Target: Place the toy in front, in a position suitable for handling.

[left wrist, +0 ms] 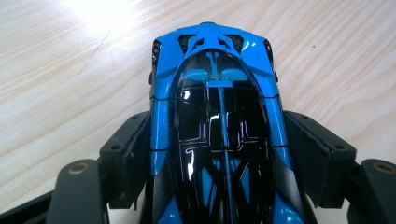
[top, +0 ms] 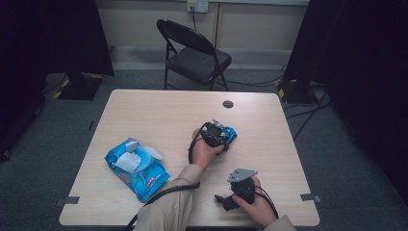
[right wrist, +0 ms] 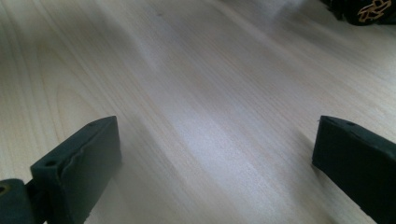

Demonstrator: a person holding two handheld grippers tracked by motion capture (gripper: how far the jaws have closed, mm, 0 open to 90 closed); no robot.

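The blue toy car (left wrist: 217, 135) sits on the surface (top: 159, 115) right of centre, its long axis running straight away from the left tongs (left wrist: 217, 158) along their line. The left tongs clamp its flanks, one pad on each side. The right tongs (right wrist: 215, 163) are released, spread wide over bare wood near the front edge.

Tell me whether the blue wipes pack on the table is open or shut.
Open. In the high view the wipes pack has its top flap lifted, and a white wipe sticks out of the opening.
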